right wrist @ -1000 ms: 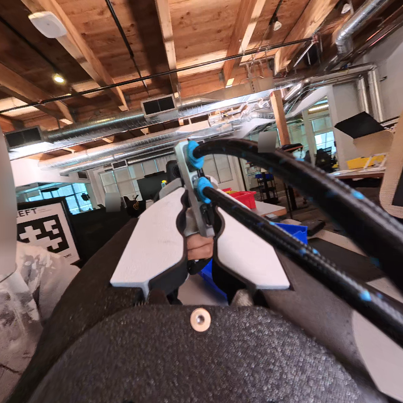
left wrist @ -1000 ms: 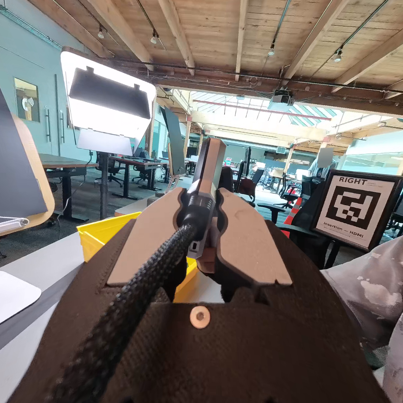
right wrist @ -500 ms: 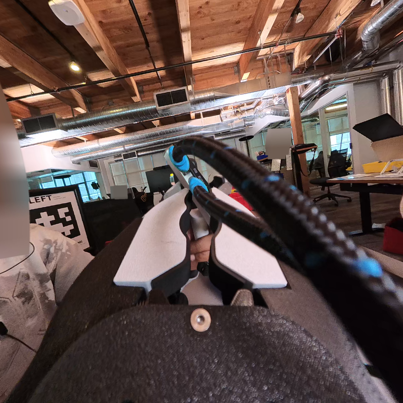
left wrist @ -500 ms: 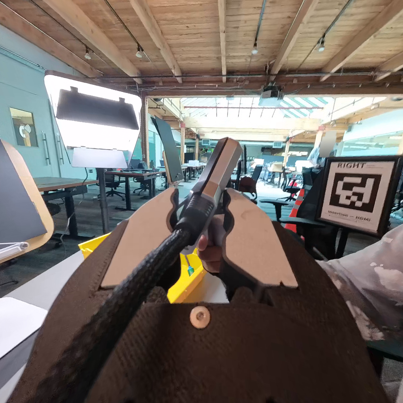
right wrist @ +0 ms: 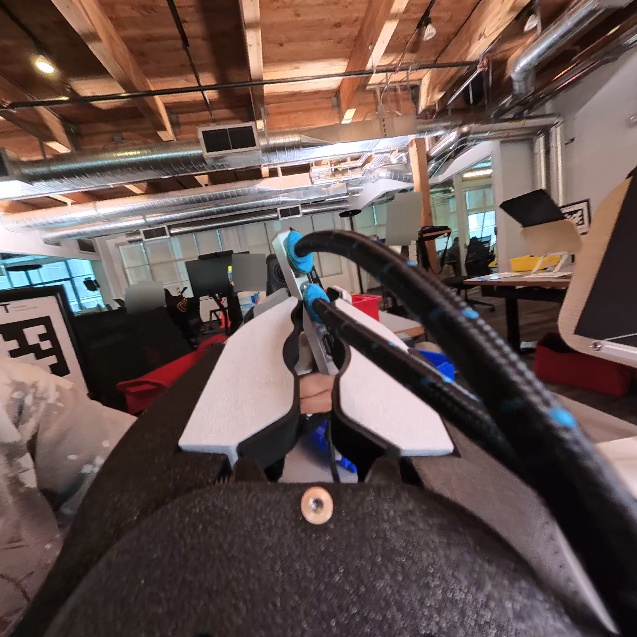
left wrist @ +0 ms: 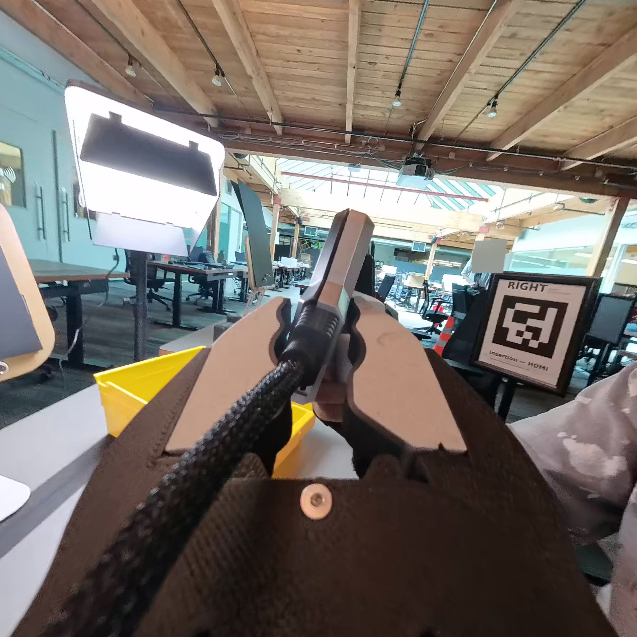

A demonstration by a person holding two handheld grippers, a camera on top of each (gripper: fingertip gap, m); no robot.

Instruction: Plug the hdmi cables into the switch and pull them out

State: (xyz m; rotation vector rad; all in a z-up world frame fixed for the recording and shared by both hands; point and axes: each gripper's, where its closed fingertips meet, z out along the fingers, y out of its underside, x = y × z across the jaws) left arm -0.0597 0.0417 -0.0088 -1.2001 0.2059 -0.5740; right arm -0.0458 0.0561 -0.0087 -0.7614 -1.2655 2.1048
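Observation:
In the left wrist view my left gripper [left wrist: 320,310] is shut on the grey metal HDMI switch [left wrist: 344,255], which stands up between the jaws. A black braided cable [left wrist: 241,413] runs from its near end toward the camera. In the right wrist view my right gripper [right wrist: 317,310] is shut on the silver switch [right wrist: 322,348]. Two black braided cables [right wrist: 448,310] with blue plug collars [right wrist: 298,253] sit in its ports, one above the other, and arc off to the right. Fingers of a hand show behind the jaws in both views.
A yellow bin [left wrist: 138,386] stands on the grey table [left wrist: 41,448] below the left gripper. A framed marker sign [left wrist: 531,327] and a person's sleeve [left wrist: 586,448] are to the right. In the right wrist view a blue bin [right wrist: 443,365] and a red bin [right wrist: 365,303] lie beyond.
Both grippers stay shut. The switch has tilted back toward upright in the left wrist view. In the right wrist view the upper cable has swung away from the camera.

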